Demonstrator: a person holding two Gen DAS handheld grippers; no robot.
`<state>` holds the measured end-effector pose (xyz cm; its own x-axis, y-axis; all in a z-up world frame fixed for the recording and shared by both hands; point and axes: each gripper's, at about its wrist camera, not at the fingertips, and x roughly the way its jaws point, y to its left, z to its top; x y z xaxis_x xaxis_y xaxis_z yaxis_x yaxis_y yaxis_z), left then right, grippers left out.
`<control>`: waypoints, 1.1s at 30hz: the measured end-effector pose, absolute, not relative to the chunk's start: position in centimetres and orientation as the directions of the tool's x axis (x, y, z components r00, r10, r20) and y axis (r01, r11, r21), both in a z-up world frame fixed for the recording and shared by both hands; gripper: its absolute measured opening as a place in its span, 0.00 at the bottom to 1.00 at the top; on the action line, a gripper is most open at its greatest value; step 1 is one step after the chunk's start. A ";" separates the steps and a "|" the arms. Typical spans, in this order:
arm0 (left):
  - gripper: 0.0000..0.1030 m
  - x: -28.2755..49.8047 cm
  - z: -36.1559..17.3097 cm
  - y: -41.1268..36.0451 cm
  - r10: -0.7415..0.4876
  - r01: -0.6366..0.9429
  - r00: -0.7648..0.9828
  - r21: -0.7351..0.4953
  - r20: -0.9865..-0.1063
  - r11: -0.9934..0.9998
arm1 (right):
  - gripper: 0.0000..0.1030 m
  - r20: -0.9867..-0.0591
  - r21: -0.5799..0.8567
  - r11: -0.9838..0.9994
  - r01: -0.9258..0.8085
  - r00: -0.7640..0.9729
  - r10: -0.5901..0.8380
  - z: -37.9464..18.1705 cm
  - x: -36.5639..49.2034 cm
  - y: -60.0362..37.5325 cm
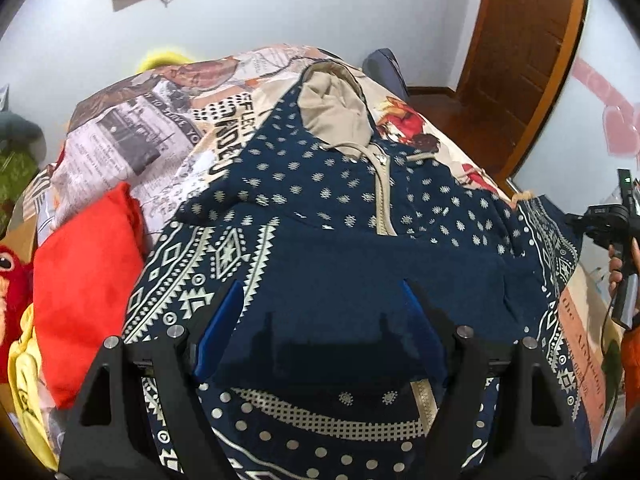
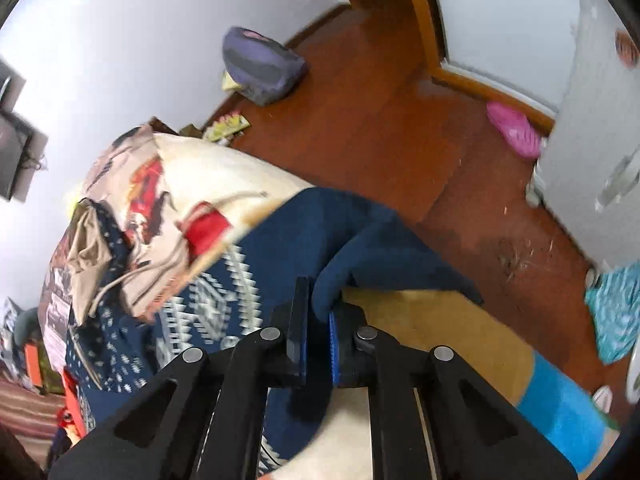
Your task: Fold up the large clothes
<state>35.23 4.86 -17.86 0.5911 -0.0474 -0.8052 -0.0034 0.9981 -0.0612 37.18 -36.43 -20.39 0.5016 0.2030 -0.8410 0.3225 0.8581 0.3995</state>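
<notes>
A navy hoodie point(image 1: 328, 204) with a white pattern, beige hood and zipper lies spread on the bed. My left gripper point(image 1: 320, 292) is open above its lower front, with blue pads wide apart. My right gripper point(image 2: 320, 312) is shut on a navy fold of the hoodie's sleeve point(image 2: 340, 248) at the bed's right edge. The hoodie's hood point(image 2: 86, 240) shows at the left of the right wrist view. The right gripper's body point(image 1: 612, 220) shows at the right edge of the left wrist view.
A printed bedspread point(image 1: 168, 136) covers the bed. A red cushion point(image 1: 84, 300) and plush toys lie at the left. A wooden floor point(image 2: 380, 120) holds a purple bag point(image 2: 260, 64), pink slippers point(image 2: 514, 128) and a yellow and blue rug point(image 2: 500, 348). A wooden door point(image 1: 520, 40) stands at the back right.
</notes>
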 end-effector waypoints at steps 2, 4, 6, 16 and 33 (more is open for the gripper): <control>0.76 34.9 -17.5 5.1 -0.044 -0.009 0.596 -0.062 -0.802 0.998 | 0.06 -0.826 0.379 0.886 0.265 0.529 0.195 -18.4 36.6 -35.4; 0.76 34.4 -16.9 5.3 -0.047 -0.016 0.598 -0.071 -0.800 0.997 | 0.06 -0.805 0.363 0.909 0.206 0.561 0.194 -16.3 36.1 -34.1; 0.76 33.9 -16.4 5.5 -0.057 -0.018 0.598 -0.085 -0.799 0.996 | 0.06 -0.775 0.346 0.927 0.141 0.600 0.198 -14.0 35.4 -32.6; 0.76 30.6 -13.7 5.4 -0.011 -0.001 0.646 -0.015 -0.764 1.000 | 0.06 -0.684 0.278 0.939 -0.204 0.645 0.342 -6.9 32.1 -21.7; 0.77 27.0 -13.5 5.5 -0.040 0.049 0.650 -0.011 -0.759 0.999 | 0.23 -0.920 0.160 0.930 -0.330 0.293 0.262 -17.2 29.2 -10.9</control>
<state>27.04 5.47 -13.49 0.6501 -0.0401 -0.7588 0.0485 0.9988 -0.0113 29.24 -10.90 -17.16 0.2929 0.2619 -0.9196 -0.3303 0.9303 0.1597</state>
